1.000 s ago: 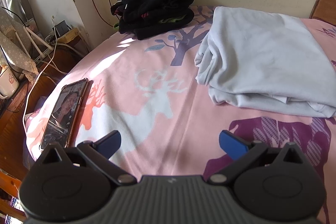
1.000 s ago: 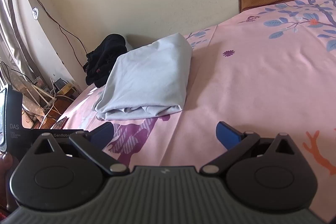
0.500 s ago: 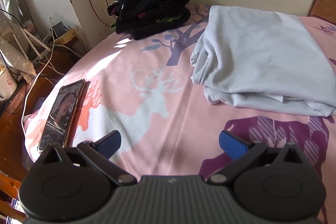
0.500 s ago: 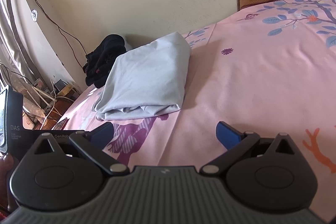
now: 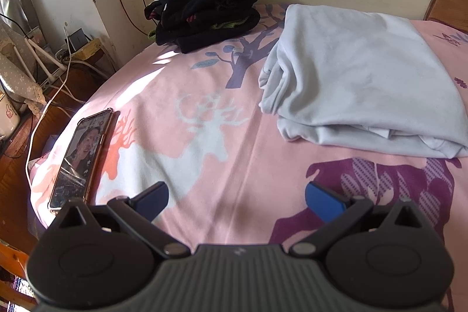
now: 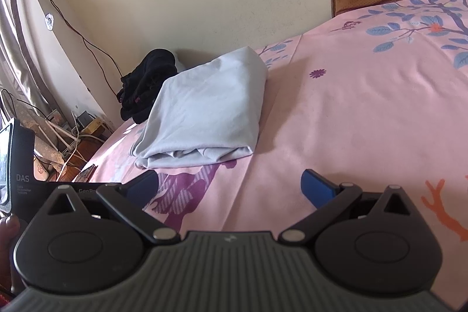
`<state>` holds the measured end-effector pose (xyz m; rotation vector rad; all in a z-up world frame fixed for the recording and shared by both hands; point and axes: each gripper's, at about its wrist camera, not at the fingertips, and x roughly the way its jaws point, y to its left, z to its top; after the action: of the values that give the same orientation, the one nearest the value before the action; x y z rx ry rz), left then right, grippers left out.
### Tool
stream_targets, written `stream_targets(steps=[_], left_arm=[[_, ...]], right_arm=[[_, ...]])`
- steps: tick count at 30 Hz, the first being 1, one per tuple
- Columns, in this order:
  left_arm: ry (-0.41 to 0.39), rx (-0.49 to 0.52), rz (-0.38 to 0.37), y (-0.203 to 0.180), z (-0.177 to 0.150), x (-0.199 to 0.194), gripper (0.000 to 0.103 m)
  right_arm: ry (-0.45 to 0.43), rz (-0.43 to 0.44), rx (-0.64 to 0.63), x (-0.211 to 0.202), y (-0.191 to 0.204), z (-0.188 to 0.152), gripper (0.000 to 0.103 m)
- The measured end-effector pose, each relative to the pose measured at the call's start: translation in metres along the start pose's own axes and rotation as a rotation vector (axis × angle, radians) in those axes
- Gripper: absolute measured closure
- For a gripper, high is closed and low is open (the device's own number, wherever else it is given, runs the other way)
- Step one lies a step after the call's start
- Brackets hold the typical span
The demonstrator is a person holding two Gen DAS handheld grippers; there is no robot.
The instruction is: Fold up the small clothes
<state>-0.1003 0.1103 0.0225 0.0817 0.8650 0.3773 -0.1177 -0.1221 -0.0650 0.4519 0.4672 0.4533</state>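
The left gripper (image 5: 236, 198) hangs over the pink printed bedsheet (image 5: 204, 165) with its blue-tipped fingers spread wide and nothing between them, and the right gripper (image 6: 229, 186) is just as wide open and empty. The folded pale grey garment (image 5: 362, 78) lies on the sheet ahead and to the right of the left gripper, clear of both tools; in the right wrist view it sits ahead and to the left (image 6: 204, 113). Over the last second the left view has drifted slightly: the garment and the pile of black clothes (image 5: 204, 8) by the wall now sit a little further left and lower in the frame. The phone (image 5: 80, 160) lies at the bed's left edge. The right view has barely changed, the garment staying folded and untouched.
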Motion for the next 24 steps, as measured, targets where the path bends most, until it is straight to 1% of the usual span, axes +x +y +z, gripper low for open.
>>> stream_targets(steps=[8,11,14,17,18,20,21,22,24], left_arm=[[0.003,-0.004,-0.013,0.001,0.001,0.002,0.0],[0.014,-0.007,-0.043,0.004,0.004,0.005,0.0],[0.001,-0.018,-0.1,0.013,0.015,0.006,0.0],[0.002,-0.057,-0.21,0.027,0.028,0.014,0.0],[0.011,-0.066,-0.244,0.032,0.029,0.019,0.0],[0.06,-0.093,-0.29,0.039,0.028,0.033,0.0],[0.081,-0.107,-0.3,0.042,0.027,0.039,0.0],[0.068,-0.105,-0.294,0.045,0.024,0.043,0.0],[0.044,-0.061,-0.242,0.045,0.02,0.045,0.0]], right_arm=[[0.001,-0.001,-0.011,0.0,0.001,0.0,0.0],[-0.006,-0.006,-0.026,0.0,0.002,0.003,0.0],[-0.014,-0.003,-0.03,0.002,0.0,0.013,0.0],[-0.015,0.009,-0.004,0.007,-0.006,0.024,0.0],[-0.016,0.014,0.001,0.008,-0.007,0.027,0.0],[-0.019,0.012,-0.005,0.011,-0.007,0.032,0.0],[-0.021,0.007,-0.015,0.012,-0.007,0.034,0.0],[-0.021,0.005,-0.028,0.014,-0.007,0.037,0.0],[-0.015,0.006,-0.049,0.018,-0.007,0.042,0.0]])
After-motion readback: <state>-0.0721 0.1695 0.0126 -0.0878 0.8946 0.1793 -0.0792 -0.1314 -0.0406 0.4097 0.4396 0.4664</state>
